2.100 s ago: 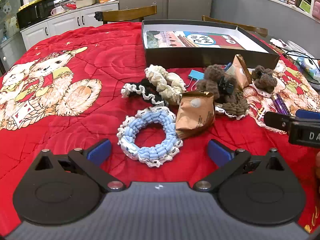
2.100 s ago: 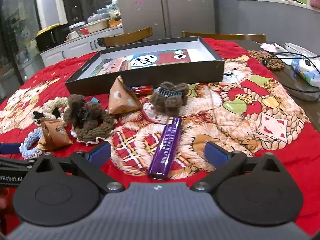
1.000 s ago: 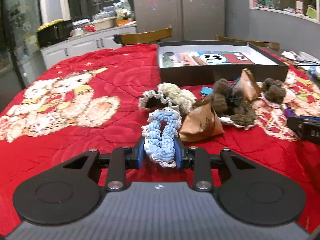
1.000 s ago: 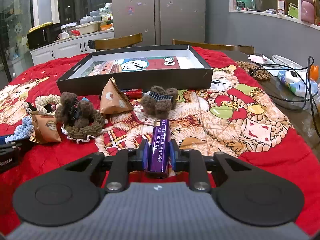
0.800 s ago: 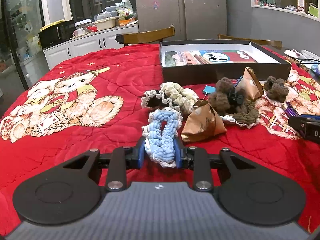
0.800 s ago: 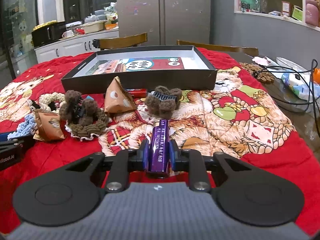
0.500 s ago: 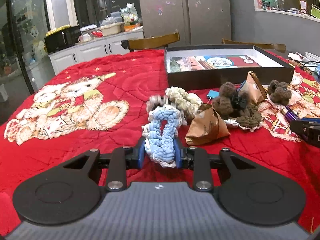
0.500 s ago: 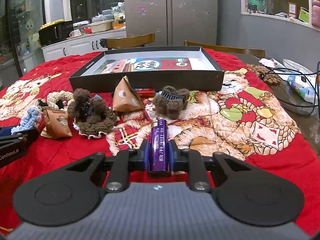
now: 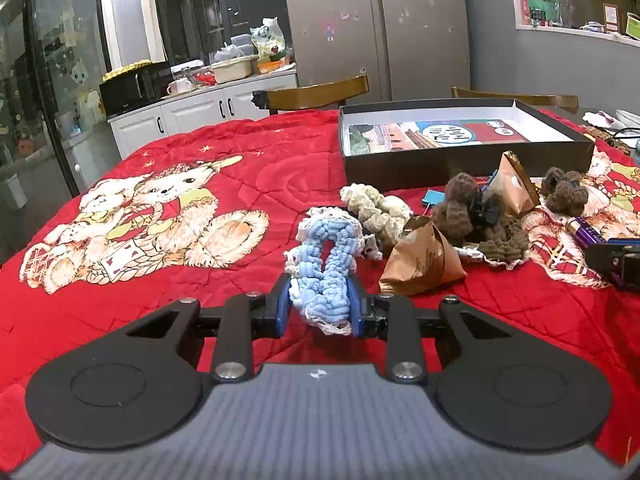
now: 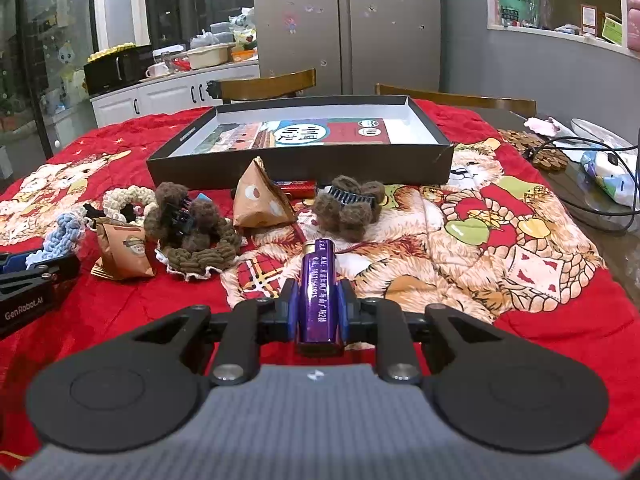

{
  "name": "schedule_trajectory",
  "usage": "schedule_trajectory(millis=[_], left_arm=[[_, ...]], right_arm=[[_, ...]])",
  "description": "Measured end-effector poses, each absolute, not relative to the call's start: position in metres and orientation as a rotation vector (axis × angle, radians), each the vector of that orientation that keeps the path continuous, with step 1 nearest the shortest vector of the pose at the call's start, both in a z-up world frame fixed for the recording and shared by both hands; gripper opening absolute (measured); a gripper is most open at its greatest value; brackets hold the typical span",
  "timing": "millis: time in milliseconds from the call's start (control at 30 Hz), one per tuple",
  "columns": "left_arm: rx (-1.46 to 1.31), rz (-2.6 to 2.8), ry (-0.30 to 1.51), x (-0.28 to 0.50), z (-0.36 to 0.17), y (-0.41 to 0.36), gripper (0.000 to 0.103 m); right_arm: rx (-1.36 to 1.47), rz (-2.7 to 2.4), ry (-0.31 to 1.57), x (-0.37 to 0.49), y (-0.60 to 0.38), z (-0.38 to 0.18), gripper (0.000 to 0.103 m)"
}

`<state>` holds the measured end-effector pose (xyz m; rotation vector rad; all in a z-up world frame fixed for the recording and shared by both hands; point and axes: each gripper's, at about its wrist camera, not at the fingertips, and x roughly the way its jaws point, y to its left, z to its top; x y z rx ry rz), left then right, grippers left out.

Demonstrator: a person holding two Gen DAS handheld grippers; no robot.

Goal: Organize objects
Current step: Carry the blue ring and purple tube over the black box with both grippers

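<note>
My left gripper [image 9: 320, 307] is shut on a blue and white crocheted scrunchie [image 9: 325, 264], held squashed above the red quilt. My right gripper [image 10: 318, 307] is shut on a purple snack bar [image 10: 318, 288] that sticks out forward between the blue pads. An open black box [image 10: 400, 168] with a printed sheet inside stands at the back of the table. Between the grippers and the box lie a cream scrunchie [image 9: 376, 208], two brown triangular packets [image 9: 420, 264] [image 10: 260, 200], brown fuzzy hair clips [image 10: 352, 204] [image 9: 464, 208] and a brown scrunchie [image 10: 200, 256].
A red quilt with bear prints [image 9: 140, 208] covers the table. Wooden chairs [image 10: 264, 84] stand behind it. Cables and small items [image 10: 600, 160] lie on the bare table edge at the right. A kitchen counter [image 9: 192, 96] and fridge are in the background.
Both grippers closed from open, the left on the blue scrunchie and the right on the purple bar, and lifted them slightly off the quilt. Over the last second both views tilted up a little.
</note>
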<state>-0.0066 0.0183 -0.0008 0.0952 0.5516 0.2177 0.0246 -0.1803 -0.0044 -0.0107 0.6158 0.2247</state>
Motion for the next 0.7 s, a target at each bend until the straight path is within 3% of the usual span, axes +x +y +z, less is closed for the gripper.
schedule_trajectory(millis=[700], left_arm=[[0.104,0.233,0.497,-0.016,0.003,0.016,0.034]], right_arm=[[0.050,0.259,0.549,0.022,-0.188,0.012,0.023]])
